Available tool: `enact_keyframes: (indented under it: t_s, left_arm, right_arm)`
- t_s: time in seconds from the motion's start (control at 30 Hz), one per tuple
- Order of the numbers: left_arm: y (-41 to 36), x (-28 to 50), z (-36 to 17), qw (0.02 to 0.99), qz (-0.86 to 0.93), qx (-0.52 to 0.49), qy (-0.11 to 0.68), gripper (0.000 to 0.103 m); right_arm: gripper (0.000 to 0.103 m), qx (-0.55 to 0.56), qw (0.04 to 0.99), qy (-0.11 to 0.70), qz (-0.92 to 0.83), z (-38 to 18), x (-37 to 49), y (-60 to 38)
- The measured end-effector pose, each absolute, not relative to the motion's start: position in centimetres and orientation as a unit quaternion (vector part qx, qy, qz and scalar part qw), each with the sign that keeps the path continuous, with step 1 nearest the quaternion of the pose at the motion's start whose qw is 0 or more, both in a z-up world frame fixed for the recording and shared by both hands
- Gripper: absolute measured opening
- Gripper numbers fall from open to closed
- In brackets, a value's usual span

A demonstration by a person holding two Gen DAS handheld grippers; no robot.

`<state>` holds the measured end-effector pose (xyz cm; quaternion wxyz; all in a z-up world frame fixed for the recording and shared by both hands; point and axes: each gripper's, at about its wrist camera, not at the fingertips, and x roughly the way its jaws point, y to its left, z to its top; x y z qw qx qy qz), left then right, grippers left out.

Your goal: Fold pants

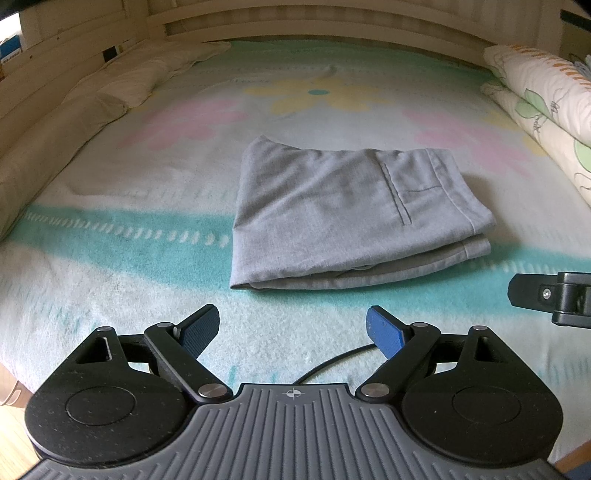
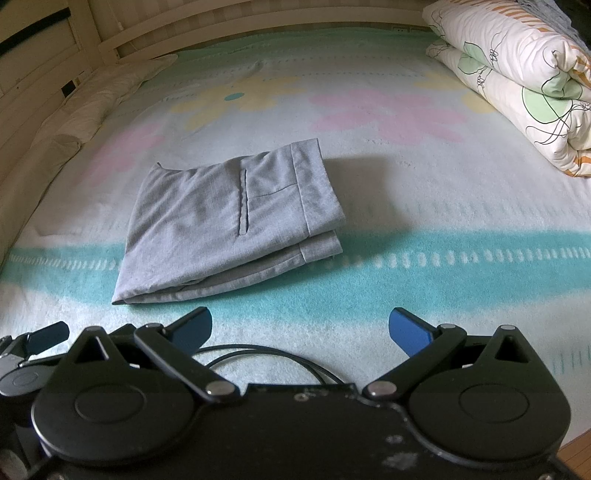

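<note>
Grey pants [image 1: 343,214] lie folded into a compact stack on the flowered blanket [image 1: 147,206], back pocket on top. They show in the right wrist view too, pants [image 2: 229,221] left of centre. My left gripper [image 1: 291,328] stands open just short of the stack's near edge, nothing between its blue pads. My right gripper [image 2: 300,328] is open as well, hovering above the blanket to the right of the stack's near corner. Part of the right gripper [image 1: 550,295] pokes in at the left wrist view's right edge.
A rolled floral quilt [image 2: 517,81] lies at the bed's right side. Pale pillows [image 1: 110,92] line the left edge beside the wooden frame [image 1: 295,22]. A black cable [image 2: 266,354] loops on the blanket under the grippers.
</note>
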<state>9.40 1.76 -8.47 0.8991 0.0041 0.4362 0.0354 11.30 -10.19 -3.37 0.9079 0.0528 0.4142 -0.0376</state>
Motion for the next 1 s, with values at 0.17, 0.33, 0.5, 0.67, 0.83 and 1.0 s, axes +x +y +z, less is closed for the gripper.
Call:
enact_keyframes:
  t_s: [0.17, 0.33, 0.5, 0.67, 0.83, 1.0]
  left_arm:
    - [1.8, 9.4, -8.5, 0.899, 0.035, 0.006, 0.437, 0.087]
    - [1.9, 9.4, -8.5, 0.899, 0.034, 0.006, 0.437, 0.087]
    - [1.8, 9.4, -8.5, 0.899, 0.034, 0.006, 0.437, 0.087]
    - [1.8, 9.4, -8.5, 0.899, 0.034, 0.006, 0.437, 0.087]
    - [2.1, 9.5, -8.5, 0.898, 0.034, 0.009, 0.438, 0.087]
    - [3.0, 9.7, -9.1, 0.894, 0.044, 0.01, 0.446, 0.087]
  right_arm:
    - [0.103, 0.053, 0.908, 0.414, -0.037, -3.4, 11.3, -10.2]
    - [0.103, 0.053, 0.908, 0.414, -0.038, -3.4, 11.3, -10.2]
    - [0.103, 0.053, 0.908, 0.414, -0.038, -3.4, 11.3, -10.2]
    - [0.103, 0.053, 0.908, 0.414, -0.038, -3.4, 11.3, -10.1]
    - [0.103, 0.053, 0.908, 0.414, -0.039, -3.4, 11.3, -10.1]
    - [0.103, 0.051, 0.907, 0.417, -0.04, -3.8, 11.2, -10.3]
